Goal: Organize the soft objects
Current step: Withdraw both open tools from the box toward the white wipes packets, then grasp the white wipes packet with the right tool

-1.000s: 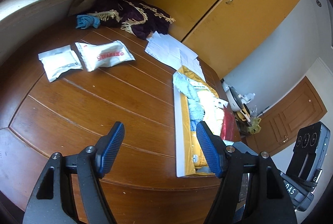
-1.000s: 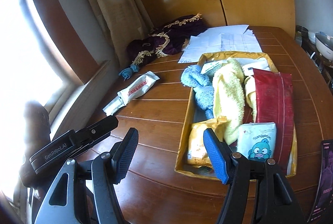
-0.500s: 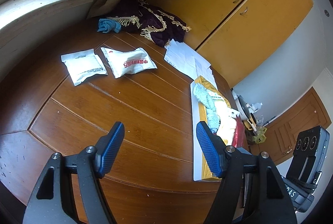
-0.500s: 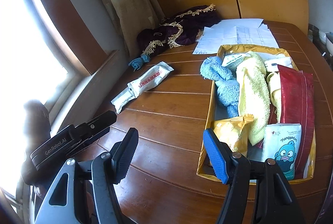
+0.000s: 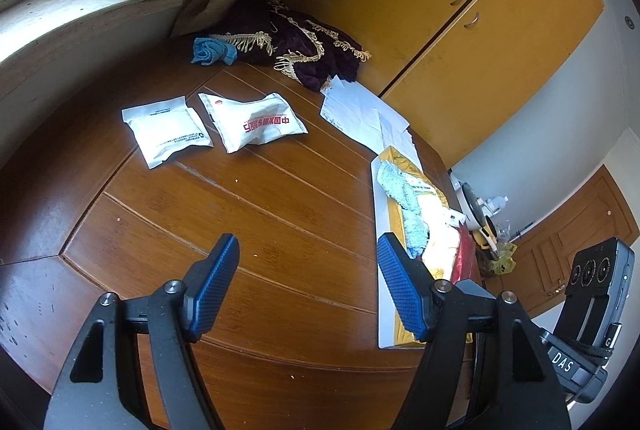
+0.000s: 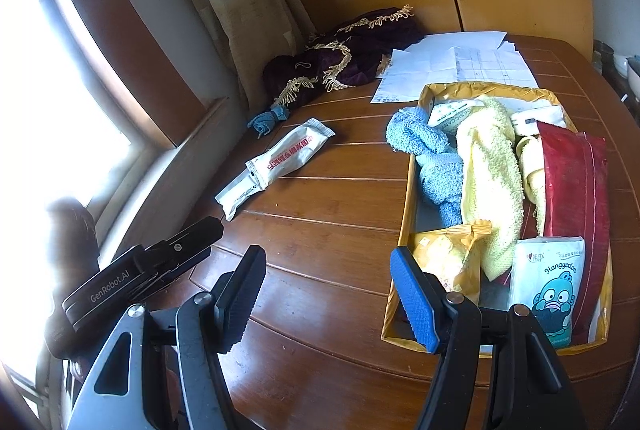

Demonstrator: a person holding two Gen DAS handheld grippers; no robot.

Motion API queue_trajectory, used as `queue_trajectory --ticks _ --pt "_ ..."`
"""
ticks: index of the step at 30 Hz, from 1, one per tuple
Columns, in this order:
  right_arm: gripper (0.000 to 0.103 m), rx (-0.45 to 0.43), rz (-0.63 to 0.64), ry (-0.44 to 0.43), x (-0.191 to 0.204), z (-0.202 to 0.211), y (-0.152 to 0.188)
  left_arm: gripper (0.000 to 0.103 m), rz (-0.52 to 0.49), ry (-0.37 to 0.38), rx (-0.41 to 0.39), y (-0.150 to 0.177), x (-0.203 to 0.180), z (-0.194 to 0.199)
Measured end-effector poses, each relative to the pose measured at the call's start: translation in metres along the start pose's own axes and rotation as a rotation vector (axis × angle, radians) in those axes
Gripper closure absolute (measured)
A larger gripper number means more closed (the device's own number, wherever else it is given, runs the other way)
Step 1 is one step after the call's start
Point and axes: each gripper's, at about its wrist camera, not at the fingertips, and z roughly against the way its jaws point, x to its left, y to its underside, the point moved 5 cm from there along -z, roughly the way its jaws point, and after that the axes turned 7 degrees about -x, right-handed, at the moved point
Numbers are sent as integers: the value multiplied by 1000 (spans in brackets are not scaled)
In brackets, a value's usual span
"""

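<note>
both released: left gripper (image 5: pixel 308 266) shows two white packs (image 5: pixel 168 128), right gripper (image 6: pixel 328 282) the tray's (image 6: pixel 408 190) contents.

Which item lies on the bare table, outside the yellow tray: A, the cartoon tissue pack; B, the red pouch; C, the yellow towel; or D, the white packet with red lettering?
D: the white packet with red lettering lies on the table, left of the tray.
</note>
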Motion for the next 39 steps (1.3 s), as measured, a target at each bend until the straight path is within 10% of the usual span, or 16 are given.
queue_trajectory --ticks 32,39 --pt "36 137 -16 -74 45 -108 -25 32 36 -91 -18 -31 62 -7" --pt "36 123 -108 -88 39 -127 -41 32 -90 -166 -34 -52 62 -19"
